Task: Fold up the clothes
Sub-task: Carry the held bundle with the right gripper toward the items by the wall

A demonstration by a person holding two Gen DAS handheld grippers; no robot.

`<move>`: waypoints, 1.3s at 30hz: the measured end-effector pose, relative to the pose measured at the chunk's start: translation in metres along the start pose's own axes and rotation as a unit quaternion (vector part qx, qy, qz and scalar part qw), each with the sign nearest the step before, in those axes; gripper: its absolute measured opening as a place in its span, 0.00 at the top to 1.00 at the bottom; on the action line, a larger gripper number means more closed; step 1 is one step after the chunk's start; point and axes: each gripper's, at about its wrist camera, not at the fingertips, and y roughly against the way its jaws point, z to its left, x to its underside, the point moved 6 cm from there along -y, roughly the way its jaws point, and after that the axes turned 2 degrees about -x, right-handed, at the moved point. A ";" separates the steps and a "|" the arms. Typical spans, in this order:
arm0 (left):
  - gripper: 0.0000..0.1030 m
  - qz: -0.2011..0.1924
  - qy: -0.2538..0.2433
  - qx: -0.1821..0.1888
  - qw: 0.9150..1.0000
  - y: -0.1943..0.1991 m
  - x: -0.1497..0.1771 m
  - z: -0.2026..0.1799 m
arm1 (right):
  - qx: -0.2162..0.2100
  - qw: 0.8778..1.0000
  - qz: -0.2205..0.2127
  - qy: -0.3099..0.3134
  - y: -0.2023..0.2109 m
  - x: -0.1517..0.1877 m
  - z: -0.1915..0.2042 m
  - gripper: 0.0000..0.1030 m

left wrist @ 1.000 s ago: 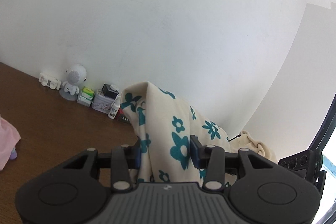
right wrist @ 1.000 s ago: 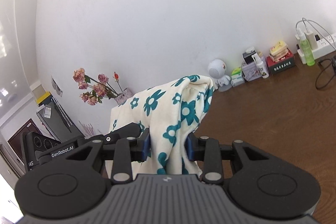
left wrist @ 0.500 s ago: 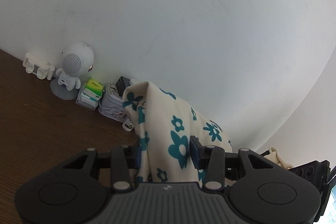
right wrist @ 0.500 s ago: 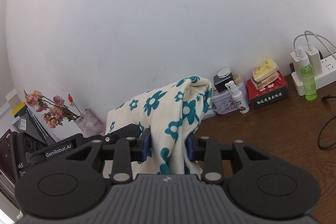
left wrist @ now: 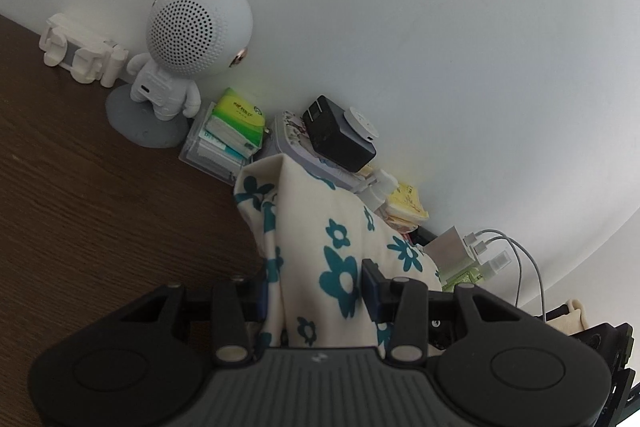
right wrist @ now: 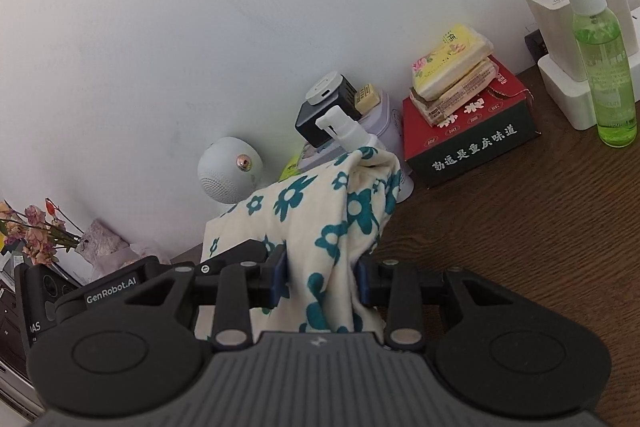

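Note:
A cream garment with teal flowers (left wrist: 320, 227) bunches up between the fingers of my left gripper (left wrist: 314, 291), which is shut on it. The same cream flowered garment (right wrist: 320, 219) also rises between the fingers of my right gripper (right wrist: 320, 283), shut on another part of it. Both grippers hold the cloth close to the back of the brown wooden table (left wrist: 80, 207), near the white wall. The rest of the garment is hidden below the gripper bodies.
Along the wall stand a white robot-shaped speaker (left wrist: 188, 39), a stack of small packs (left wrist: 228, 139), a black charger block (left wrist: 340, 143), a white spray bottle (right wrist: 348, 131), a red box (right wrist: 472, 131), a green spray bottle (right wrist: 604, 67) and a power strip (right wrist: 568, 91) with cables. Dried flowers (right wrist: 36, 231) sit far left.
Both grippers have carried the garment forward and lower toward the wall; the speaker, boxes and bottles now loom much larger. Both stay shut on the cloth.

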 end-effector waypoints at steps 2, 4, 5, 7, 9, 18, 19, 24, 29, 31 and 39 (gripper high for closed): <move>0.60 0.006 0.005 -0.002 1.000 -0.005 0.002 0.005 | 0.000 1.000 0.000 -0.003 -0.005 0.002 -0.005 0.67; 0.60 0.017 0.007 -0.011 1.000 -0.010 0.005 0.011 | 0.004 1.000 0.006 -0.008 -0.011 0.005 -0.009 0.67; 0.60 0.020 0.009 -0.014 1.000 -0.012 0.006 0.014 | 0.008 1.000 0.012 -0.011 -0.015 0.007 -0.012 0.66; 0.60 0.016 0.012 -0.009 1.000 -0.014 0.007 0.017 | 0.014 1.000 0.018 -0.011 -0.020 0.010 -0.015 0.65; 0.60 0.011 0.011 -0.005 1.000 -0.015 0.008 0.019 | 0.015 1.000 0.017 -0.008 -0.021 0.011 -0.017 0.65; 0.43 -0.015 -0.019 -0.017 1.000 -0.002 0.001 0.018 | 0.018 1.000 0.004 -0.005 -0.014 0.009 -0.021 0.44; 0.42 -0.027 -0.035 -0.024 0.999 0.004 -0.002 0.015 | 0.023 1.000 -0.002 0.002 -0.010 0.007 -0.020 0.40; 0.47 -0.077 -0.142 -0.055 0.985 0.033 -0.015 -0.011 | 0.053 0.995 -0.060 0.061 0.020 -0.011 0.001 0.35; 0.77 -0.060 -0.218 -0.066 0.972 0.020 -0.010 -0.037 | 0.055 0.981 -0.091 0.163 0.014 -0.013 0.039 0.56; 0.77 -0.046 -0.215 -0.084 0.972 0.006 -0.007 -0.032 | 0.066 0.979 -0.069 0.180 -0.007 -0.007 0.044 0.66; 0.78 -0.003 -0.172 -0.096 0.980 -0.022 -0.005 -0.007 | 0.100 0.978 -0.023 0.180 -0.045 0.003 0.024 0.71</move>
